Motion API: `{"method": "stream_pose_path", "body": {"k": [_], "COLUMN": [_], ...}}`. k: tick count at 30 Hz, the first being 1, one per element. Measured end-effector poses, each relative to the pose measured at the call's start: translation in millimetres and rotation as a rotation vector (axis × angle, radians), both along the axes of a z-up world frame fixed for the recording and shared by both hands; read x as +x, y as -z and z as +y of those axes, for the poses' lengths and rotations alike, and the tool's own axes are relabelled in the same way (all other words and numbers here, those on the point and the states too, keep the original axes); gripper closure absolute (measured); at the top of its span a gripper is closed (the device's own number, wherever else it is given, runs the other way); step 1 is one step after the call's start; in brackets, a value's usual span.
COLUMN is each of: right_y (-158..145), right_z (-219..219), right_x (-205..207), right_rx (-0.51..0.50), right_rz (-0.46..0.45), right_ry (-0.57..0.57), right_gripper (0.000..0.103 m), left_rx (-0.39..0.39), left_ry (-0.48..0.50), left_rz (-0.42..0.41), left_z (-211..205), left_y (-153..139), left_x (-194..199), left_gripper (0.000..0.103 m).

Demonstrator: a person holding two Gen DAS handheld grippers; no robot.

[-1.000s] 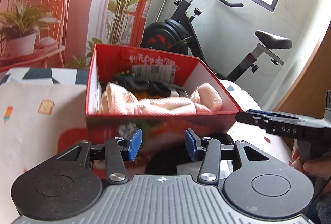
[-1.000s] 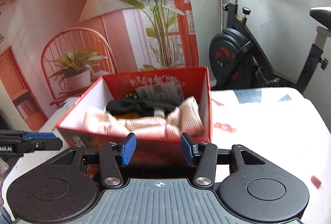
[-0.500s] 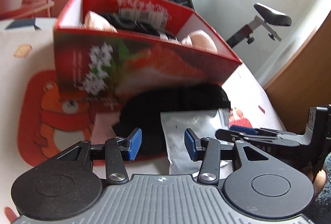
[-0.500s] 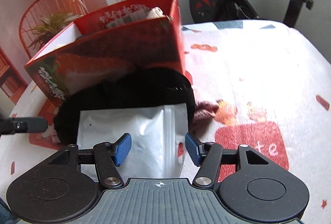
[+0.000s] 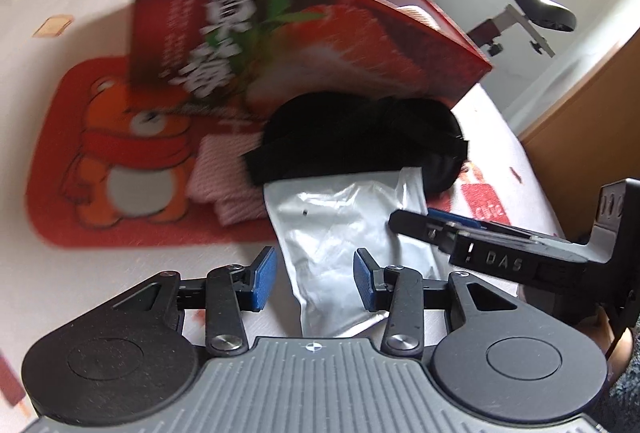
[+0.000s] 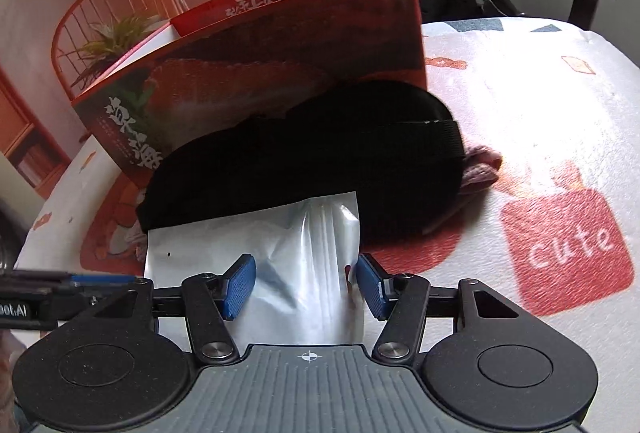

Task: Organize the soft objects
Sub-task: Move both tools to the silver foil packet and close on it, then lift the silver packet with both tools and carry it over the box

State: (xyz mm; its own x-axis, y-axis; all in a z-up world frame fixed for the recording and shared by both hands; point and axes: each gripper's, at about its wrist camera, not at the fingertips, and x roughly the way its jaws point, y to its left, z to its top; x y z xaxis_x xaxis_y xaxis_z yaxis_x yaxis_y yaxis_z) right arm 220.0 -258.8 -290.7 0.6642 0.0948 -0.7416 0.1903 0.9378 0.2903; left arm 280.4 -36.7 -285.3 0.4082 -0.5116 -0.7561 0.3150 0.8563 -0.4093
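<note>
A silver foil pouch [image 5: 344, 233] lies flat on the table in front of a black soft cap [image 5: 352, 137], which rests against a red box [image 5: 280, 33]. A pink knitted cloth [image 5: 224, 185] sticks out from under the cap. My left gripper [image 5: 315, 279] is open, low over the pouch's near end. My right gripper [image 6: 305, 285] is open, its blue pads on either side of the pouch [image 6: 276, 265]. The cap [image 6: 312, 161], the box [image 6: 256, 73] and a bit of pink cloth [image 6: 480, 169] also show in the right wrist view.
The table has a white cloth with a red bear print [image 5: 120, 153] and a red "cute" patch [image 6: 568, 245]. The right gripper's body [image 5: 512, 257] shows at the right of the left wrist view. An exercise bike [image 5: 536, 13] stands behind.
Both grippers have dropped from looking into the box to low over the table in front of it. They have closed in on the silver pouch. Both stay open.
</note>
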Motion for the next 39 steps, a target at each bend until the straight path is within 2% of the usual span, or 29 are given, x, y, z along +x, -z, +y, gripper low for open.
{"method": "stream_pose_path", "body": {"k": [4,10,13,21,25,29,34,36,38,39], "right_y": [1,1,-1,1,1,-1,0,0,2,3], "right_z": [25,57,55,35,42,49,43,47,49,50], "right_x": [5,2,-4,-18,-12,-10,-11,-11,-11,-11], "right_rx": [0.016,0.049,0.022,0.05,0.065,0.053,0.126,0.131,0.17,0.192], "right_rz": [0.001,-0.01,-0.013,-0.018,-0.004,0.015,0.022,0.024,0.034,0.037], "right_ry": [-0.001,-0.056,-0.065,0.011,-0.048,-0.078,-0.062,-0.077,-0.087,-0.095], "right_gripper": [0.05,0.05,0.05,0.05,0.053,0.05,0.051,0.052,0.063,0.063], "left_rx": [0.003,0.029,0.04,0.042,0.032,-0.011,-0.03,-0.023,-0.015,-0.006], "left_ry": [-0.049,-0.108,-0.111,-0.102,-0.096,-0.106,-0.101,-0.096,-0.09,-0.089], "left_rz": [0.028,0.013,0.003,-0.013,-0.01,0.013,0.028,0.028,0.027,0.027], "left_z": [24,47,49,44,43,47,46,44,42,41], "left_y": [7,6,7,6,7,9,9,8,8,7], "left_x": [-11,-24,-24,-22,-22,-21,-23,-23,-25,-25], "left_gripper": [0.062,0.065,0.072,0.072,0.072,0.072,0.072,0.072,0.072,0.072]}}
